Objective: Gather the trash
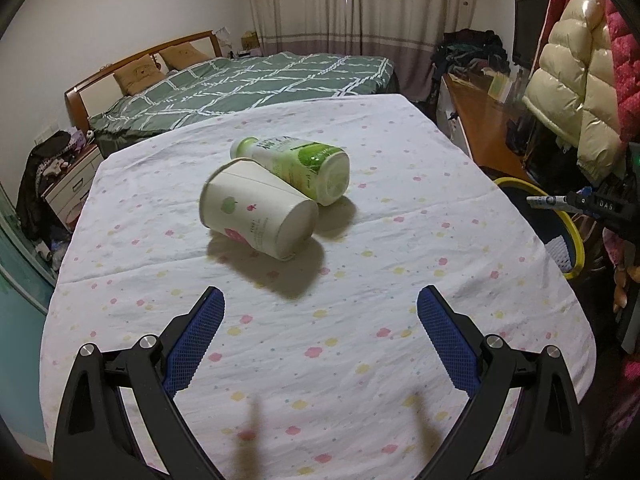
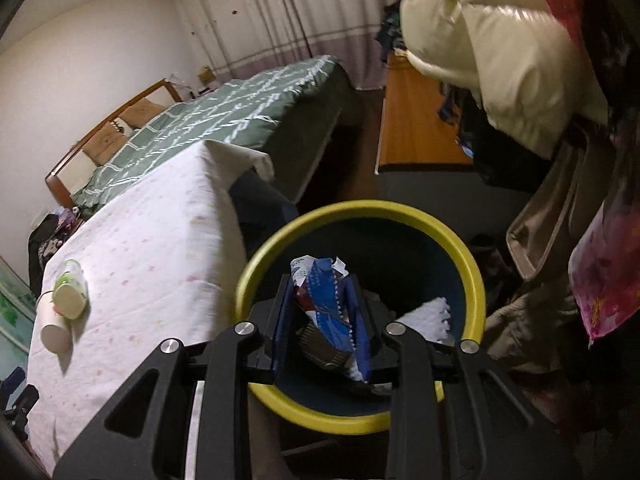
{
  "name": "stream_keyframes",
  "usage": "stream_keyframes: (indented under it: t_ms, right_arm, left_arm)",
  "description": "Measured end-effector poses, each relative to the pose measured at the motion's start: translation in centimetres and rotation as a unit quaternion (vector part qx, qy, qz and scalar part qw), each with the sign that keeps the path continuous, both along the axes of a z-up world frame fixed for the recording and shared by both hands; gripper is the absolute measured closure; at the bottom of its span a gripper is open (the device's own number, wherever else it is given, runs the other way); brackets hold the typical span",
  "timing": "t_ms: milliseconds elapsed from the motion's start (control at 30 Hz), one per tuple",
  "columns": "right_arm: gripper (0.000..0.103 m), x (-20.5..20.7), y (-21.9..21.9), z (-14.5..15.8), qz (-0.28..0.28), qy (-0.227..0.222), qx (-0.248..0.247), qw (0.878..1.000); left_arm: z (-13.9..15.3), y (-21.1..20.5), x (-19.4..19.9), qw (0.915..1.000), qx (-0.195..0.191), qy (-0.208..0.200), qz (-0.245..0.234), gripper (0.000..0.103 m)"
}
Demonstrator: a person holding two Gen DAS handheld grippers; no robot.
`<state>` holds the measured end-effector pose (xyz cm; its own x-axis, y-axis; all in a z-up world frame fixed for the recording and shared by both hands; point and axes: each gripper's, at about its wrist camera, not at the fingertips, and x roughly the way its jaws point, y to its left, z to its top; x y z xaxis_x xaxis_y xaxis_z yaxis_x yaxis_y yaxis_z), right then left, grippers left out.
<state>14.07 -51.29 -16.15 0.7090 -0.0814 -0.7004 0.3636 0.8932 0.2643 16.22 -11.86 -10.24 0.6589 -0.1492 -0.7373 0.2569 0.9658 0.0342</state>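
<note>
Crumpled blue-and-white wrapper [image 2: 326,304], pinched in right tool [image 2: 320,280]

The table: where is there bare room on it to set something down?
Bare tablecloth all around the paper cup and green bottle, which lie touching mid-table. The widest patch is between the cup and the left gripper.

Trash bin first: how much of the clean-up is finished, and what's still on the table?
Some white trash already lies in the yellow-rimmed bin. In hand: the right claw grips a blue and white wrapper over the bin. Left: the paper cup and green bottle lie tipped on the table, with the left claw open and empty.
</note>
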Motion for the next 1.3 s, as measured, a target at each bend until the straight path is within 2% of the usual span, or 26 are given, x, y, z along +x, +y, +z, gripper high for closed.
stream_keyframes:
  t_ms: [67, 133, 167, 200, 533, 867, 967, 1167, 1300]
  right_arm:
    - [0.076, 0.1, -0.4, -0.5, -0.005, 0.004, -0.002, 1.0]
    - [0.069, 0.2, -0.7, -0.7, -0.007, 0.008, -0.001, 1.0]
    - [0.061, 0.2, -0.8, -0.7, -0.009, 0.008, -0.001, 1.0]
    - [0.057, 0.1, -0.9, -0.8, -0.01, 0.006, -0.002, 1.0]
    - [0.057, 0.3, -0.6, -1.1, 0.002, 0.004, 0.009, 1.0]
    - [0.057, 1.3, 0.3, -1.3, 0.016, 0.009, 0.013, 1.0]
    - [0.057, 1.6, 0.7, -1.5, 0.021, 0.011, 0.016, 1.0]
    - [0.057, 2.0, 1.2, -1.5, 0.028, 0.014, 0.015, 0.999]
    - [0.057, 2.1, 1.1, -1.6, 0.026, 0.014, 0.018, 0.999]
  left_arm:
    - [-0.1, -0.3, 0.2, 1.0, 0.002, 0.002, 0.001, 0.007]
    - [-0.2, -0.5, 0.5, 1.0, 0.004, 0.001, 0.004, 0.007]
    - [-0.3, -0.6, 0.7, 1.0, 0.006, 0.001, 0.006, 0.007]
    - [-0.4, -0.7, 0.9, 0.9999, 0.008, 0.001, 0.009, 0.007]
    - [-2.2, -0.7, 4.4, 0.9981, 0.036, -0.002, 0.05, 0.007]
    - [-3.1, 1.7, 8.2, 0.9946, 0.021, 0.008, 0.101, 0.007]
    - [-3.2, 1.1, 9.2, 0.9952, 0.002, 0.012, 0.097, 0.007]
    - [-3.8, -0.1, 10.5, 0.995, 0.016, 0.009, 0.098, 0.007]
    - [-3.7, 1.1, 10.8, 0.994, 0.005, 0.009, 0.109, 0.007]
